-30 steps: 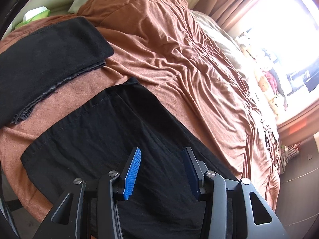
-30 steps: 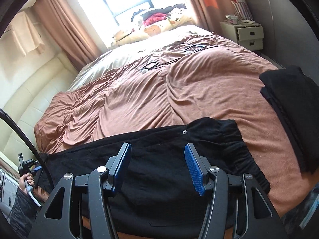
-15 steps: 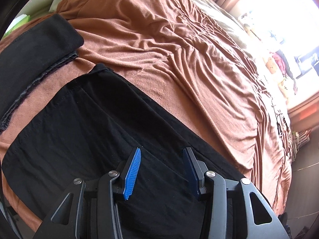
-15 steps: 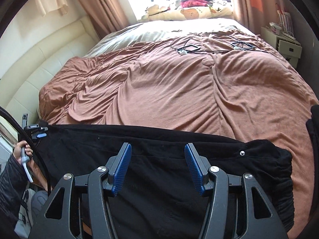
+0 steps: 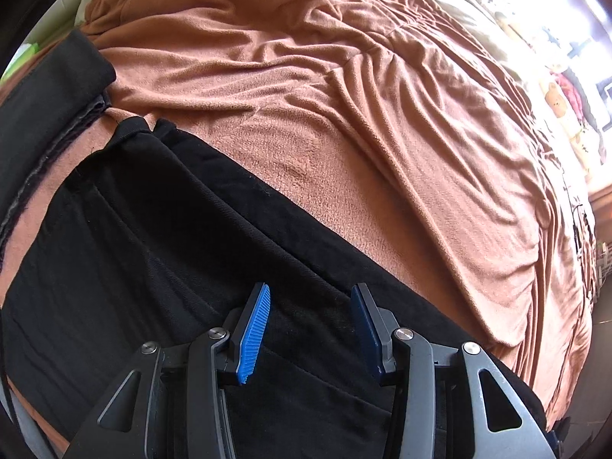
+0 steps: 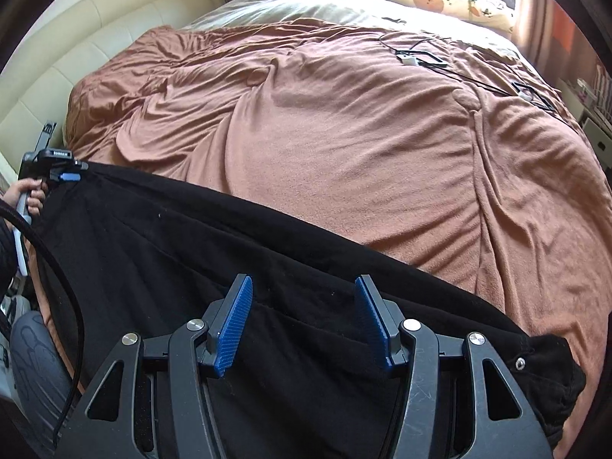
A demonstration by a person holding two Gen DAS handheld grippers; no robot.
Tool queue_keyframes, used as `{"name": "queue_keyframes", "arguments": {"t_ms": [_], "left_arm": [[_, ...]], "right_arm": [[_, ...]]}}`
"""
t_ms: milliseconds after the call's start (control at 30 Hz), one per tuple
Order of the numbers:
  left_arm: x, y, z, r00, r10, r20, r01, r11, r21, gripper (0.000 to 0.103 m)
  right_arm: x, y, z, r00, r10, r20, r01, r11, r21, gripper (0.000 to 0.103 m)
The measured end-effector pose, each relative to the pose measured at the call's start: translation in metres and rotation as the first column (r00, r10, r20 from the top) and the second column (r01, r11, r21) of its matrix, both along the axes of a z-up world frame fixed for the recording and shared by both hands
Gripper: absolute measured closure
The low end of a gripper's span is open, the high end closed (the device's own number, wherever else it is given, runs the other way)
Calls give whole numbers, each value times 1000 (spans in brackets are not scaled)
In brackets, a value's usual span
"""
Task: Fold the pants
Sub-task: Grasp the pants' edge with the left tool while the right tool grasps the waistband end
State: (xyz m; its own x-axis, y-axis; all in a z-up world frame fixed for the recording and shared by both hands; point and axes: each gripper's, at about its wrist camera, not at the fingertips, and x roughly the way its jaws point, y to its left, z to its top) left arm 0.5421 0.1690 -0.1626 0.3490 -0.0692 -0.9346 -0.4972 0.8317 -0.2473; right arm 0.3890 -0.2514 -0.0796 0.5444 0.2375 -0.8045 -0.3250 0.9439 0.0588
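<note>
Black pants (image 5: 153, 252) lie flat along the near edge of a bed with a brown blanket (image 5: 363, 95). In the right wrist view the pants (image 6: 191, 252) stretch from the leg ends at far left to the waistband with a metal button (image 6: 519, 363) at lower right. My left gripper (image 5: 310, 306) is open and empty, close above the leg part. My right gripper (image 6: 304, 298) is open and empty, close above the upper part near the waist. The left gripper also shows in the right wrist view (image 6: 63, 170) by the leg ends.
A folded black garment (image 5: 42, 107) lies at the left beside the pants' hem. Cables and small devices (image 6: 417, 57) lie on the blanket far across the bed. A cream headboard (image 6: 76, 46) is at the left, pillows and a window beyond.
Both grippers have moved lower and closer over the pants. The right view has swung left, so the folded garment has left its frame. Both stay open.
</note>
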Motion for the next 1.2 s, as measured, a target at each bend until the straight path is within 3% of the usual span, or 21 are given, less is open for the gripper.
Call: {"name": "queue_keyframes", "arguments": {"t_ms": [533, 633, 667, 700, 767, 900, 1067, 1133, 1200], "left_arm": [[22, 6, -19, 991, 33, -129, -35, 999, -19, 58], [30, 8, -21, 986, 51, -160, -50, 999, 10, 76], [30, 10, -21, 986, 48, -162, -46, 999, 17, 90], [30, 11, -20, 986, 44, -159, -43, 999, 9, 99], [26, 20, -21, 988, 55, -143, -60, 998, -32, 103], [15, 30, -17, 994, 70, -82, -77, 993, -84, 103], [2, 44, -14, 992, 98, -82, -108, 985, -133, 103], [3, 43, -17, 989, 96, -113, -115, 977, -180, 95], [5, 37, -15, 990, 88, -115, -109, 975, -192, 72]], "right_arm": [[59, 56, -43, 972, 225, -73, -235, 955, -180, 49], [65, 60, -47, 963, 256, -88, -268, 945, -187, 49], [65, 62, -48, 960, 264, -91, -277, 941, -192, 49], [64, 64, -49, 956, 279, -93, -292, 936, -196, 55], [59, 69, -51, 945, 310, -101, -325, 924, -203, 75], [49, 69, -46, 942, 327, -67, -334, 909, -250, 97], [33, 64, -31, 947, 321, 3, -310, 919, -243, 102], [25, 64, -26, 946, 324, 24, -308, 919, -246, 102], [18, 63, -22, 943, 329, 43, -309, 919, -246, 102]]}}
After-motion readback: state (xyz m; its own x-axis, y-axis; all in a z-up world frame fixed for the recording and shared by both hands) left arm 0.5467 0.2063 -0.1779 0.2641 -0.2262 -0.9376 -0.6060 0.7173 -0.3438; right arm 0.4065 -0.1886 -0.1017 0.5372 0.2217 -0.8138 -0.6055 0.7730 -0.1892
